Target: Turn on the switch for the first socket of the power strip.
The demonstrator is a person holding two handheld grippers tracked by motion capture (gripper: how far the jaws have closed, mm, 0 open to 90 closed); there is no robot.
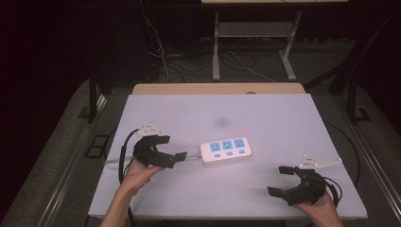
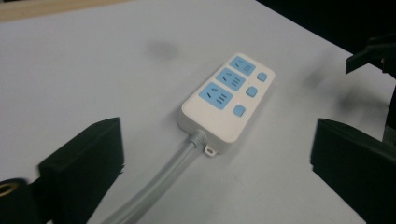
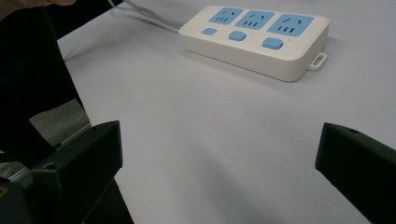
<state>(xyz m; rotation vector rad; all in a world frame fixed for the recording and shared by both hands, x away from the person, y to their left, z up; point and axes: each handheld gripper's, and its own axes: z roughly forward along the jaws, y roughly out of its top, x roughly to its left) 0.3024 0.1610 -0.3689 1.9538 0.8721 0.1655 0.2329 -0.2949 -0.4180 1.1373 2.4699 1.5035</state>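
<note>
A white power strip with three blue sockets and three blue buttons lies near the middle of the white table; it also appears in the left gripper view and the right gripper view. Its grey cable runs leftward between the jaws of my left gripper, which is open just left of the strip. My right gripper is open over the table's front right, apart from the strip, with bare table between its jaws.
A wooden board edge borders the table's far side. Beyond it stands a desk frame with loose wires on the floor. Dark floor surrounds the table on both sides.
</note>
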